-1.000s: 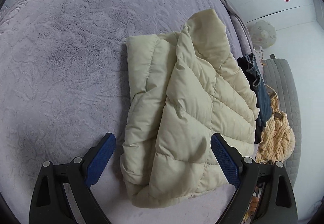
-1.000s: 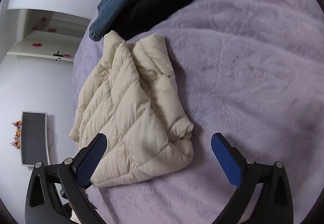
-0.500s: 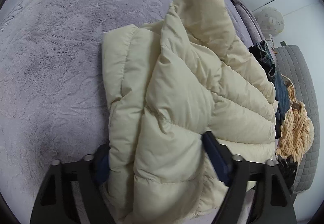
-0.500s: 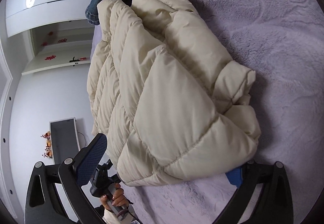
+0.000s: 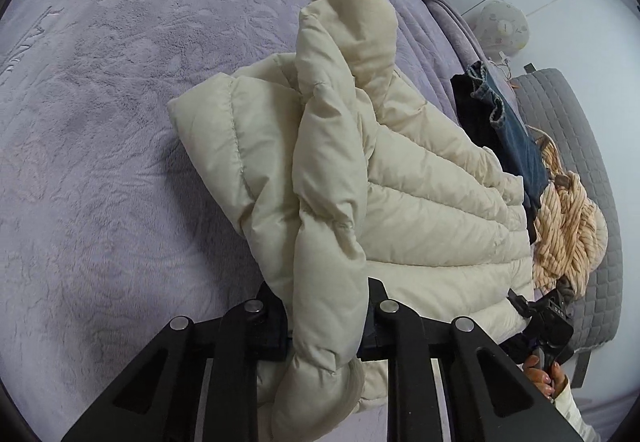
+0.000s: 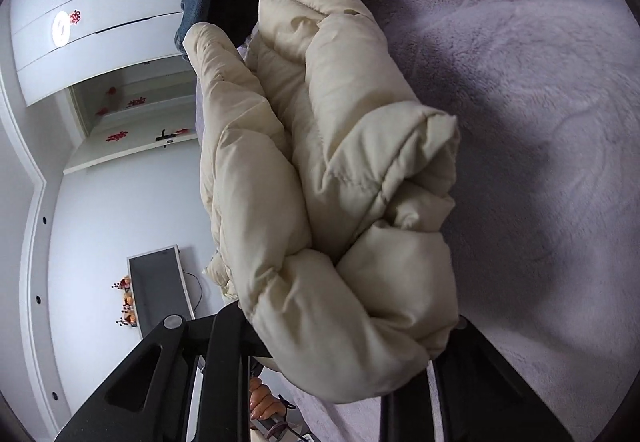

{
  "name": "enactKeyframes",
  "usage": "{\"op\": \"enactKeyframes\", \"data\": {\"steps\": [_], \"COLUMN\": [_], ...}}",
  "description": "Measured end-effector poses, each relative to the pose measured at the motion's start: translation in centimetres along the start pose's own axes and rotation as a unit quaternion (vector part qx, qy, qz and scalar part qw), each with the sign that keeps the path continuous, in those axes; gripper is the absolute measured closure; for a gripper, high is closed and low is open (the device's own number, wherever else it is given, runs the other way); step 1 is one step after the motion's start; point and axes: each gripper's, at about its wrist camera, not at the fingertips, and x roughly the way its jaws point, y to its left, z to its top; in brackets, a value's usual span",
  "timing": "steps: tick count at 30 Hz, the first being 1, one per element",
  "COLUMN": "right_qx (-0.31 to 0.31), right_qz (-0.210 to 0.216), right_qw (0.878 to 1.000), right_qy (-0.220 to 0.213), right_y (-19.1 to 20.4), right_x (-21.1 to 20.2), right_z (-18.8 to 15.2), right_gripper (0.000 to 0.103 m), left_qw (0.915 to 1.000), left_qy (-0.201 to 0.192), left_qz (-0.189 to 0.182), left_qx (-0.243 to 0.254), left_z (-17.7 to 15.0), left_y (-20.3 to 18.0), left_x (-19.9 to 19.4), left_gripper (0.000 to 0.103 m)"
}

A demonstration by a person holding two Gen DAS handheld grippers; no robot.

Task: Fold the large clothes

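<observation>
Cream quilted puffer jacket point(image 5: 360, 170), folded on the lilac plush bedspread point(image 5: 120, 122), is freshly clamped at its near edge by your left gripper point(image 5: 326, 326) and right gripper point(image 6: 344, 354); lift both together.

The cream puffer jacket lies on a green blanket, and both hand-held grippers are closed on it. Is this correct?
Not quite: the blanket is pale purple, not green, as the left wrist view shows. The rest holds: the cream puffer jacket lies on it, and the left hand-held gripper and the right hand-held gripper have both just closed on its padded folds.
</observation>
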Motion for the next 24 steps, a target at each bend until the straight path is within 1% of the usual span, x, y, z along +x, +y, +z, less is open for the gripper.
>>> {"op": "enactKeyframes", "data": {"steps": [2, 7, 10, 11, 13, 14, 15, 17, 18, 20, 21, 22, 23, 24], "right_qx": [0.003, 0.014, 0.012, 0.005, -0.006, -0.012, -0.019, -0.036, -0.048, -0.078, -0.098, -0.122, -0.15, -0.178], "right_qz": [-0.001, -0.008, -0.019, -0.028, -0.066, -0.083, -0.092, -0.115, -0.133, -0.176, -0.192, -0.202, -0.21, -0.215], "right_qw": [1.0, 1.0, 1.0, 0.999, 0.998, 0.996, 0.996, 0.993, 0.989, 0.979, 0.973, 0.967, 0.961, 0.955], "right_qy": [0.002, 0.008, 0.013, 0.014, 0.011, 0.006, -0.001, -0.02, -0.033, -0.066, -0.081, -0.094, -0.098, -0.097], "right_y": [-0.2, -1.5, -2.0, -2.0, -1.7, -1.4, -1.1, -0.3, 0.3, 1.6, 2.4, 3.6, 4.9, 6.3], "right_x": [-0.9, -2.4, -2.9, -3.0, -3.4, -3.8, -4.3, -5.9, -6.8, -8.6, -9.5, -10.1, -10.2, -10.1], "right_z": [-0.2, -2.1, -3.0, -3.2, -3.1, -3.1, -3.1, -3.1, -3.1, -3.4, -3.6, -3.8, -4.0, -4.2], "right_gripper": [0.078, 0.078, 0.078, 0.074, 0.061, 0.048, 0.039, 0.037, 0.037, 0.037, 0.039, 0.045, 0.067, 0.081], "left_qw": [1.0, 0.9997, 0.9993, 0.999, 0.9979, 0.9972, 0.9965, 0.9951, 0.9942, 0.9923, 0.9918, 0.9913, 0.9909, 0.991], "left_qy": [0.005, 0.018, 0.019, 0.017, 0.014, 0.009, 0.002, -0.016, -0.026, -0.046, -0.054, -0.061, -0.067, -0.069], "left_qz": [0.004, 0.014, 0.029, 0.038, 0.061, 0.073, 0.083, 0.097, 0.103, 0.113, 0.113, 0.112, 0.109, 0.102], "left_qx": [0.006, 0.009, 0.015, 0.015, 0.014, 0.014, 0.014, 0.016, 0.017, 0.021, 0.026, 0.033, 0.042, 0.053], "left_z": [-1.3, -5.1, -6.8, -7.1, -7.6, -7.7, -7.7, -7.7, -7.7, -7.4, -7.2, -7.0, -6.6, -6.2], "left_y": [0.0, 0.4, 0.3, 0.3, 0.5, 0.5, 0.6, 0.8, 1.0, 1.1, 0.9, 0.6, 0.2, -0.5], "left_x": [-0.5, -1.8, -2.0, -2.2, -2.7, -3.2, -3.8, -5.5, -6.4, -8.2, -9.0, -9.7, -10.2, -10.4], "left_gripper": [0.08, 0.08, 0.079, 0.079, 0.067, 0.065, 0.06, 0.058, 0.058, 0.058, 0.058, 0.058, 0.058, 0.058]}}
